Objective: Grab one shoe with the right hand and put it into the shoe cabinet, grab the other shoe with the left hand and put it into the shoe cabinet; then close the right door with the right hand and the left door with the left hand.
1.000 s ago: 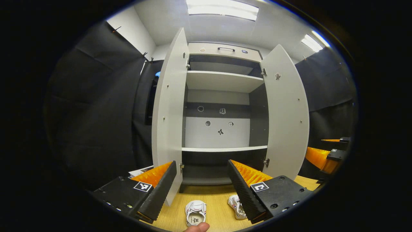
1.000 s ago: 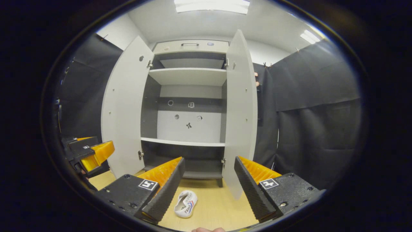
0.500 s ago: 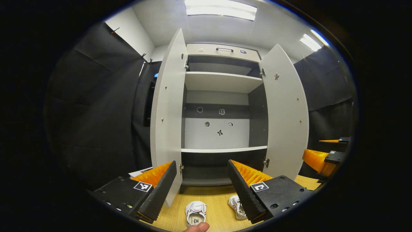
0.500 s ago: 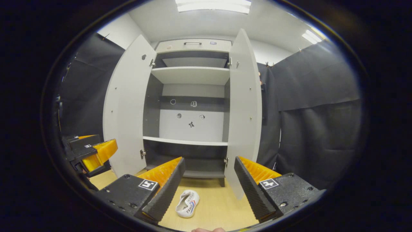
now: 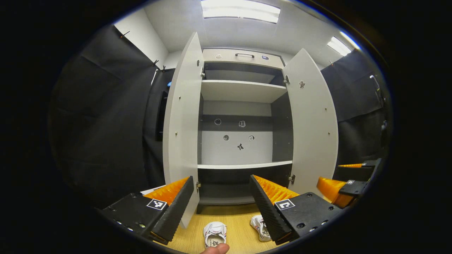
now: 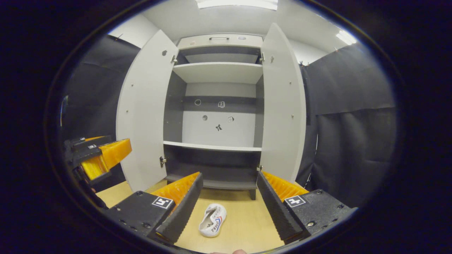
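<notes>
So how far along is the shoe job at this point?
Nothing is done yet. Both shoes lie on the floor in front of the cabinet. The right gripper hangs open above one shoe; the left gripper is open too. Both doors stand open. Both placements and closings remain.

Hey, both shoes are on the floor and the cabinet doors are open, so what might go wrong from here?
1. The shoe under the right hand-held gripper lies tipped on its side; an open-jaw grab may slip or catch only fabric.
2. The right door hangs open close beside that approach, so a swing could knock it.
3. In the left gripper view the two shoes lie close together; lifting one might nudge the other.
</notes>
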### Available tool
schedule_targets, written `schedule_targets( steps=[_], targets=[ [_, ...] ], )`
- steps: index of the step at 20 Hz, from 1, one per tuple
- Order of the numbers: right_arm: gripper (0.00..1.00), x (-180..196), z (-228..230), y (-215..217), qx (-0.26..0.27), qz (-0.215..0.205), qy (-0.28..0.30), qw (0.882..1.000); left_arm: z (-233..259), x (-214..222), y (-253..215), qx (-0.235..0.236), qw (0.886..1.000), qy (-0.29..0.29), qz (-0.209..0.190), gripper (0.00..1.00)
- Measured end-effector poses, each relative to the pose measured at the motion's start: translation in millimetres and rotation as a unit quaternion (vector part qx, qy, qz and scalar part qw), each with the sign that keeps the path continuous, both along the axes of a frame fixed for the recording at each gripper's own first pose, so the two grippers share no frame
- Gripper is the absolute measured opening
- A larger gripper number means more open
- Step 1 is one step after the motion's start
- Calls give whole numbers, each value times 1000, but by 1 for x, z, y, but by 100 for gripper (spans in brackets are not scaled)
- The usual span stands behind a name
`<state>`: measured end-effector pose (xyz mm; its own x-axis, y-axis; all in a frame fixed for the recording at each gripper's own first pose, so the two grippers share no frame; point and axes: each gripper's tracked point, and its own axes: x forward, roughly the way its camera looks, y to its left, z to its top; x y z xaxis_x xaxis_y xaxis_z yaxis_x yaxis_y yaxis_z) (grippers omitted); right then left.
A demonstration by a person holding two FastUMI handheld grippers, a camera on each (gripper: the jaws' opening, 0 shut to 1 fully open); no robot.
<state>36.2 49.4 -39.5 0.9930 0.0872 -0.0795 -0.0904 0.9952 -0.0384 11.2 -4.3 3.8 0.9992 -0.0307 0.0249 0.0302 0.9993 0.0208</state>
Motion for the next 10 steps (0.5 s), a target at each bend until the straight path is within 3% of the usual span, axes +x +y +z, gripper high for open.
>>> schedule_targets(
  steps=[3,10],
  targets=[
    [100,16,-35,17,-17,15,34,999,-2,1,2,2,1000,2,0,95],
    [99,52,-132,63,17,62,148,987,-10,5,19,8,1000,9,12,95]
  ],
)
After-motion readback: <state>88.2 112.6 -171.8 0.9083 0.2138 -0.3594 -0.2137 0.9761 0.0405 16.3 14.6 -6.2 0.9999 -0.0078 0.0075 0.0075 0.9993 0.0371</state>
